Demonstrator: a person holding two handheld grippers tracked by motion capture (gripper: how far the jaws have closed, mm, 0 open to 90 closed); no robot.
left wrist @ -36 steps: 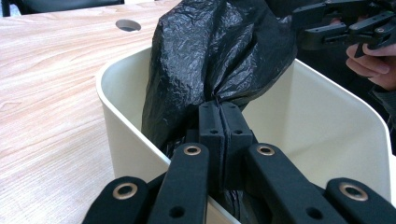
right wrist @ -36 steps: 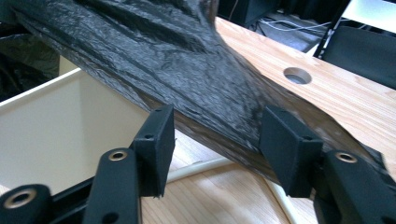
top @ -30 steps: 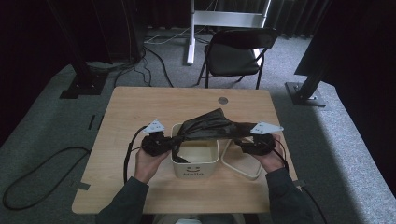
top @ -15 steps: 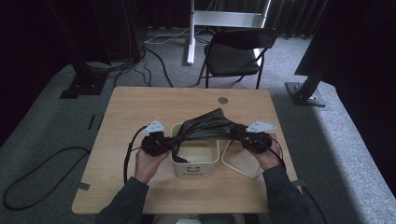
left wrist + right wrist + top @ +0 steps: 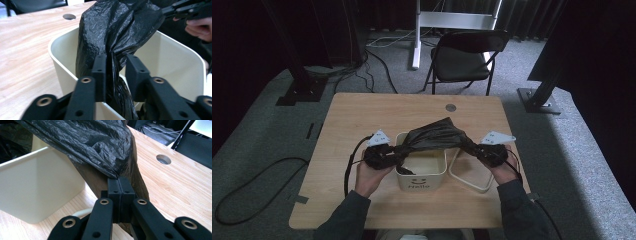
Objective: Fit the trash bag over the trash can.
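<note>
Right gripper (image 5: pixel 120 185) jaws clamped on black bag (image 5: pixel 95 142)

Beyond my wooden table (image 5: pixel 362 120), with its round cable hole (image 5: pixel 451 107), a black folding chair (image 5: pixel 462 57) stands on grey carpet. A loose cable (image 5: pixel 257 172) curls on the floor to my left.

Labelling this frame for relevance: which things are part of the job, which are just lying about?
In the job:
- crinkled black plastic bag
- cream plastic bin
- left gripper, open
- right gripper, shut on the bag

Lying about:
- cream bin lid
- black folding chair
</note>
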